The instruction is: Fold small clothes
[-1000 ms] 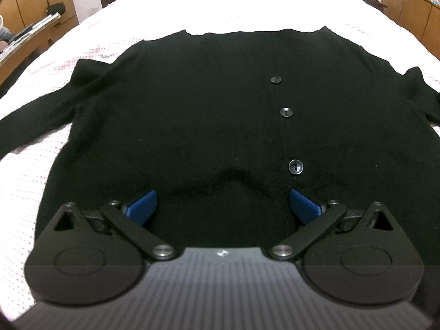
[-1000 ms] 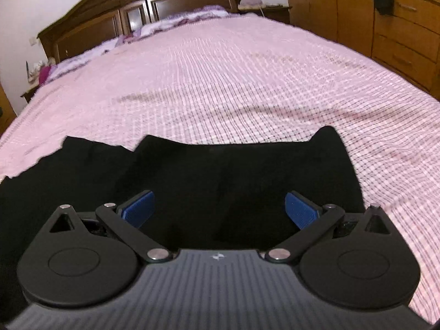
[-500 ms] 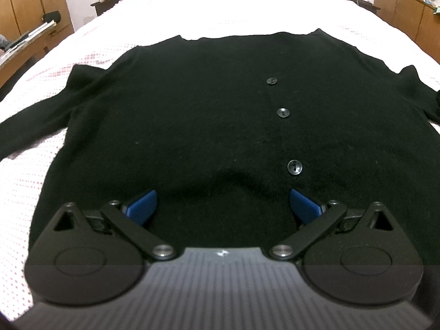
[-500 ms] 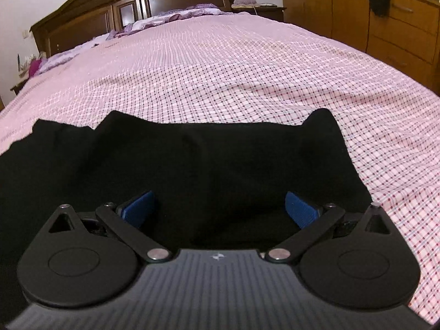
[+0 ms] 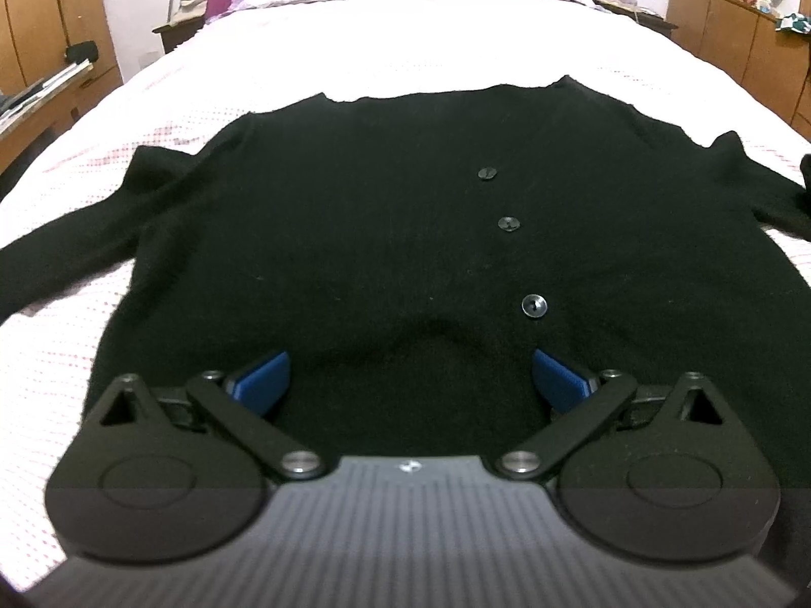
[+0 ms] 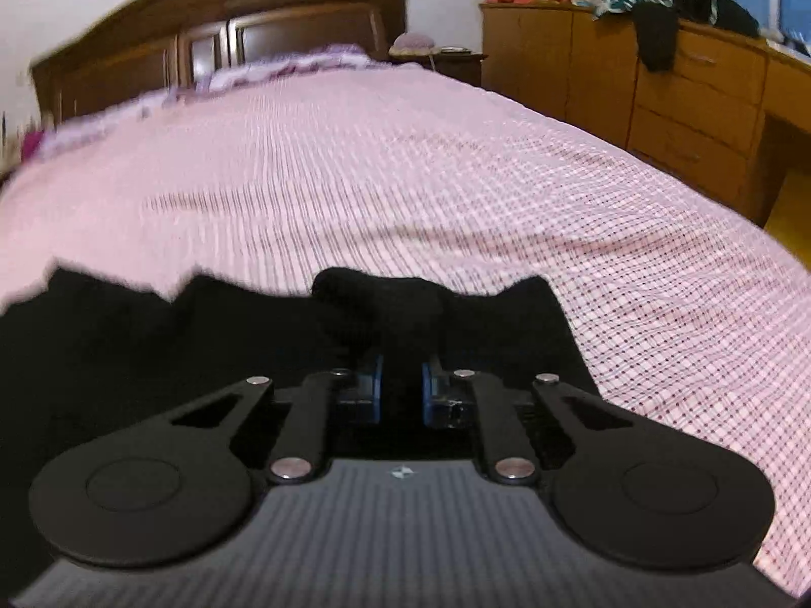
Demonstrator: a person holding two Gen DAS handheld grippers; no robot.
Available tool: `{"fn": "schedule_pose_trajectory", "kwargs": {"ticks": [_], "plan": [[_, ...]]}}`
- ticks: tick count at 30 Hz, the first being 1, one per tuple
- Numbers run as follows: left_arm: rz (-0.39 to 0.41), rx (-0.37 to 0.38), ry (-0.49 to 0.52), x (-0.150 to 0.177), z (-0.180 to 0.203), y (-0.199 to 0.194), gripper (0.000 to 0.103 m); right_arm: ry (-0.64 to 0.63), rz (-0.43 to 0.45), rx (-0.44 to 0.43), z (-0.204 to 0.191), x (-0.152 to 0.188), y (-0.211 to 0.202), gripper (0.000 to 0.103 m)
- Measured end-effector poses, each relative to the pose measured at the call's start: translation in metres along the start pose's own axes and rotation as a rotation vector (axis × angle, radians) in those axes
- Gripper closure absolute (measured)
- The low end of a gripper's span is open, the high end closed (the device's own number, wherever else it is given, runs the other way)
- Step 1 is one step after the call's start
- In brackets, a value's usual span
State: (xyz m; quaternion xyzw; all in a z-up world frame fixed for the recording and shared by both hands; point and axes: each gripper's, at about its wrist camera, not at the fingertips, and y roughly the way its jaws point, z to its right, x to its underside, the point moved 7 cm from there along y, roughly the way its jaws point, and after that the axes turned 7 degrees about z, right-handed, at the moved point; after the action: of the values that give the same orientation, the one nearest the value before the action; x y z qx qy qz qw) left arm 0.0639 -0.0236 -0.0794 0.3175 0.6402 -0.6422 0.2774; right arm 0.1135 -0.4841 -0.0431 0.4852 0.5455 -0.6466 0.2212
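At the bottom of the right wrist view, our right gripper (image 6: pixel 400 387) has its blue pads pinched on a raised bunch of the black cardigan (image 6: pixel 377 309), probably its sleeve, though blur hides which edge. Our left gripper (image 5: pixel 409 377) hangs spread wide over the hem, holding nothing. Beyond, the cardigan (image 5: pixel 385 233) lies flat, buttons (image 5: pixel 534 305) up, mid-frame on the bed (image 5: pixel 431 40), ready for folding.

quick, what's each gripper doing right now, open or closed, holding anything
Left gripper: open, holding nothing, poised over the black cardigan.
Right gripper: closed on a bunched fold of the cardigan.
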Motion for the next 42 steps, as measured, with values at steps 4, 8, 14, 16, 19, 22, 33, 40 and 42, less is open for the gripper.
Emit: {"fn": "schedule_pose_trajectory", "kwargs": {"ticks": [4, 8, 14, 16, 19, 22, 33, 40, 42], "plan": [[0.007, 0.008, -0.027, -0.006, -0.009, -0.009, 0.000, 0.120, 0.006, -0.088, -0.006, -0.023, -0.020, 0.089], [0.022, 0.027, -0.062, -0.014, -0.019, -0.019, 0.000, 0.233, 0.000, -0.207, -0.026, -0.046, -0.042, 0.089], [0.046, -0.002, -0.092, -0.023, -0.040, -0.030, 0.000, 0.331, -0.035, -0.403, -0.078, -0.071, -0.069, 0.089], [0.054, -0.015, -0.104, -0.023, -0.050, -0.034, 0.000, 0.346, -0.052, -0.464, -0.100, -0.078, -0.078, 0.089], [0.060, -0.039, -0.122, -0.023, -0.065, -0.038, 0.000, 0.342, -0.063, -0.546, -0.139, -0.087, -0.091, 0.089], [0.067, -0.066, -0.142, -0.022, -0.079, -0.042, 0.000, 0.306, -0.069, -0.637, -0.187, -0.094, -0.106, 0.089], [0.089, -0.141, -0.227, -0.014, -0.126, -0.057, 0.000, 0.129, -0.211, -0.826, -0.359, -0.040, -0.121, 0.089], [0.083, -0.155, -0.243, -0.010, -0.135, -0.056, 0.000, 0.012, -0.372, -0.817, -0.430, 0.050, -0.086, 0.089], [0.081, -0.156, -0.245, -0.009, -0.136, -0.054, 0.000, -0.015, -0.381, -0.816, -0.442, 0.070, -0.082, 0.088]]}}
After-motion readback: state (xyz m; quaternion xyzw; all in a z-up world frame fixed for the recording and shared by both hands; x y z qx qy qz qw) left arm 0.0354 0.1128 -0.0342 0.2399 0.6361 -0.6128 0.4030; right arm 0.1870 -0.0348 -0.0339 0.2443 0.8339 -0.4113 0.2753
